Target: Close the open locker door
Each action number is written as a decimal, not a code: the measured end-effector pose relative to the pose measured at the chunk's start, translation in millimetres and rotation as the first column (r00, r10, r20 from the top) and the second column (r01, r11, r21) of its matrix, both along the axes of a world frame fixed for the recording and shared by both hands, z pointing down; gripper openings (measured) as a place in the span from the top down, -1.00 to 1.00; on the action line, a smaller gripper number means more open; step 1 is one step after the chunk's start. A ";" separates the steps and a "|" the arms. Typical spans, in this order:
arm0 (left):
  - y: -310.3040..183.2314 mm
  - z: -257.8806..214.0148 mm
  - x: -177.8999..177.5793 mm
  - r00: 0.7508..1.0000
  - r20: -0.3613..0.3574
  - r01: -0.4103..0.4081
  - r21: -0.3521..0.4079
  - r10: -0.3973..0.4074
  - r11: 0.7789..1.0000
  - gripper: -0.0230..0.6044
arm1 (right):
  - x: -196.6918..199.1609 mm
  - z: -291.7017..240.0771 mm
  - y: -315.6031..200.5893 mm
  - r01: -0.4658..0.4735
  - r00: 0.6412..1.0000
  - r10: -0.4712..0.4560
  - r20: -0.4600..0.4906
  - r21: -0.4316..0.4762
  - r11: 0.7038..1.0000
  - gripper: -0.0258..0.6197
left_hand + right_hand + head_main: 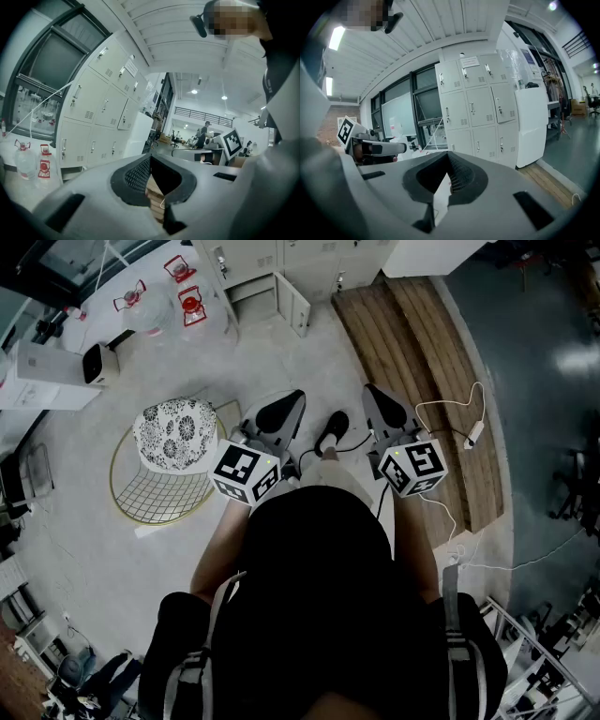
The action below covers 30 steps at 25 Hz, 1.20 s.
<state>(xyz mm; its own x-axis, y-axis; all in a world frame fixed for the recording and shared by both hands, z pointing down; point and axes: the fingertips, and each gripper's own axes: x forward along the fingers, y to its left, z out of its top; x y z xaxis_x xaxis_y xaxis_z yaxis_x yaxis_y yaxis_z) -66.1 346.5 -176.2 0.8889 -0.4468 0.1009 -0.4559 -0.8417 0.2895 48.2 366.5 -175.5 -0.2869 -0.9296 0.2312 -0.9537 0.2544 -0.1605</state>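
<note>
A bank of white lockers (pixel 281 254) stands at the top of the head view. One bottom-row door (pixel 293 304) hangs open, swung out over the floor beside its dark compartment (pixel 251 292). Both grippers are held at waist height, far short of the lockers. My left gripper (pixel 296 396) points toward them and my right gripper (pixel 369 390) is level with it. In the left gripper view the lockers (pixel 101 112) fill the left side, and the left gripper (pixel 150 157) has its jaws together on nothing. In the right gripper view the lockers (pixel 476 108) are ahead, and the right gripper (pixel 448 154) is shut and empty.
A floral-cushioned chair (pixel 176 432) on a gold wire frame stands left of my left gripper. A wooden platform (pixel 422 352) runs along the right, with a white cable and power strip (pixel 473 432). Water jugs (pixel 187 304) and a white box (pixel 47 376) sit at the far left.
</note>
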 end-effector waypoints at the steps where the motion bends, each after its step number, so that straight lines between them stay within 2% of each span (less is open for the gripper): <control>1: -1.3 -1.4 2.3 1.000 -0.001 -0.002 -0.002 0.002 1.000 0.87 | 1.8 -1.3 -1.6 0.000 1.000 0.000 0.000 0.000 1.000 0.91; 7: -13.3 -5.1 2.9 1.000 -0.003 -0.001 -0.014 0.001 1.000 0.87 | 5.3 -3.2 -13.3 -0.014 1.000 0.014 -0.025 0.007 1.000 0.91; 12: -28.3 -2.8 -6.9 1.000 -0.005 0.012 -0.046 -0.013 0.999 0.87 | -1.7 -3.8 -22.4 0.004 1.000 -0.004 -0.005 0.020 1.000 0.91; 18: -54.7 7.9 -15.0 0.999 -0.005 0.052 -0.101 -0.053 0.993 0.87 | 7.3 4.4 -41.0 -0.020 0.995 0.020 -0.098 0.000 1.000 0.91; 23: -88.0 18.8 -1.5 0.993 0.031 0.116 -0.085 -0.114 0.990 0.87 | 35.8 11.1 -81.1 0.031 0.990 -0.029 -0.136 0.014 0.999 0.91; 27: -123.8 22.4 22.2 0.987 0.038 0.161 -0.074 -0.159 0.984 0.87 | 61.4 11.7 -125.9 0.081 0.992 -0.076 -0.101 0.044 0.996 0.91; 30: -150.3 23.7 40.7 0.975 0.041 0.219 -0.074 -0.217 0.973 0.87 | 77.3 17.7 -160.4 0.149 0.986 -0.146 -0.075 0.041 0.988 0.91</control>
